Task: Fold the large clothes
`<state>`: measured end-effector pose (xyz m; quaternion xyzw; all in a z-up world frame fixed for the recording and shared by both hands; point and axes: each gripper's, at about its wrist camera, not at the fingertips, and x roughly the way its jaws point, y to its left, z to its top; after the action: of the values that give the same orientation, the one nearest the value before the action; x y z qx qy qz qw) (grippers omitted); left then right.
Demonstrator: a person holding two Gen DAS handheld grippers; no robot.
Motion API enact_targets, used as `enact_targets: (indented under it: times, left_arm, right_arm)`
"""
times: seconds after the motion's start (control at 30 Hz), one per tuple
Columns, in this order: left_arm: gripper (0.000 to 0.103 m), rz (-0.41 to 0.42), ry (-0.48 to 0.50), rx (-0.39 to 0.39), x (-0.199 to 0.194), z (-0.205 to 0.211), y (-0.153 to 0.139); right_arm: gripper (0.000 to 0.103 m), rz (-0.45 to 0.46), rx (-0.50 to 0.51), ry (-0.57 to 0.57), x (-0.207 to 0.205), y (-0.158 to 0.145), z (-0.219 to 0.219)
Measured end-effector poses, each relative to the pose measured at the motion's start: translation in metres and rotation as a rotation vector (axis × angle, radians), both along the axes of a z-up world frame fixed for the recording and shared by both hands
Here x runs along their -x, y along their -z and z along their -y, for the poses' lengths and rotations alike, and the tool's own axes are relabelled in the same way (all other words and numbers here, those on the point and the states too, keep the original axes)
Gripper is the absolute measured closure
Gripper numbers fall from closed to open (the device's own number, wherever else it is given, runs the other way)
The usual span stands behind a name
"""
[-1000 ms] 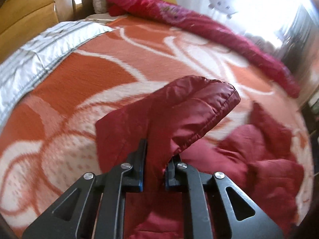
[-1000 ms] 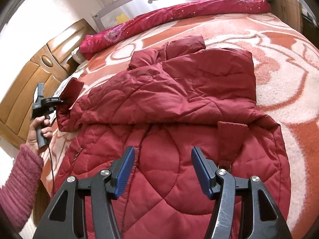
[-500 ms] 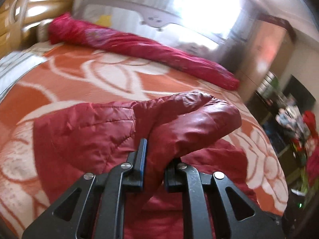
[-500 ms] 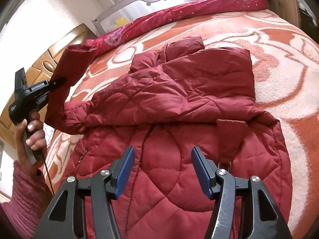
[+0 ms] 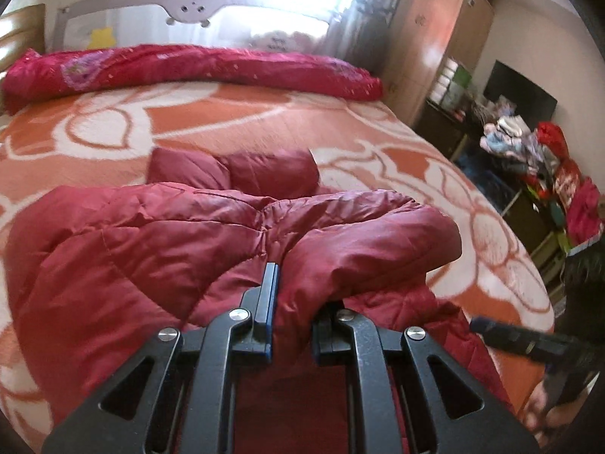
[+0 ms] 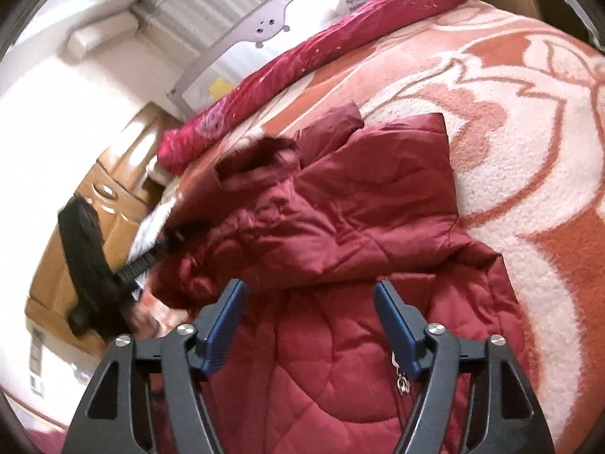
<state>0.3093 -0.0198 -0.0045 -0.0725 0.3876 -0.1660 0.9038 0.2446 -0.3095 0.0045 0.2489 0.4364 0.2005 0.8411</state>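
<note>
A dark red quilted jacket (image 6: 351,227) lies spread on the bed, one sleeve folded across its chest. My left gripper (image 5: 293,302) is shut on the jacket's other sleeve (image 5: 363,242) and holds it above the jacket body (image 5: 124,257). In the right wrist view the left gripper (image 6: 174,238) shows at the jacket's left side with the sleeve cuff (image 6: 261,155) raised. My right gripper (image 6: 308,325) is open and empty, hovering over the jacket's lower front near the zipper pull (image 6: 401,382).
The bed has an orange and white blanket (image 5: 234,113). A rolled red quilt (image 5: 189,68) lies along the far side by a grey bed rail (image 5: 189,7). A wooden headboard (image 6: 113,196) is at the left. A wardrobe (image 5: 435,38) and cluttered shelf (image 5: 529,151) stand at the right.
My left gripper has swung the sleeve up and inward over the jacket, turning to face across the bed. My right gripper has stayed open over the lower front, shifting slightly.
</note>
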Motion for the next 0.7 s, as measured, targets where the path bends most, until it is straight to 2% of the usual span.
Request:
enact_targets:
  times: [0.13,0.4,0.47,0.5,0.53,0.7]
  left_arm:
    - [0.092,-0.028,0.025,-0.025,0.006,0.015,0.019]
    - [0.092,-0.027,0.041,-0.034,0.014,0.027,0.029]
    - [0.092,-0.029,0.046,-0.048,0.014,0.031,0.031]
    - [0.092,-0.031,0.047,-0.055,0.014,0.032,0.031]
    - [0.088,-0.042,0.05,-0.06,0.014,0.032,0.032]
    - [0.073,-0.108,0.085,-0.016,0.021,0.022,0.034]
  right_arm:
    - [0.027,-0.031,-0.108,0.013,-0.02,0.006,0.008]
    - [0.027,-0.198,-0.389,0.012,-0.079,0.052,0.006]
    - [0.036,-0.223,-0.418,0.018,-0.089,0.064,0.002]
    - [0.063,-0.227,-0.414,0.022,-0.092,0.067,0.001]
    - [0.085,-0.232,-0.397,0.03,-0.096,0.07,0.0]
    - [0.093,-0.207,-0.359,0.054,-0.102,0.068,-0.001]
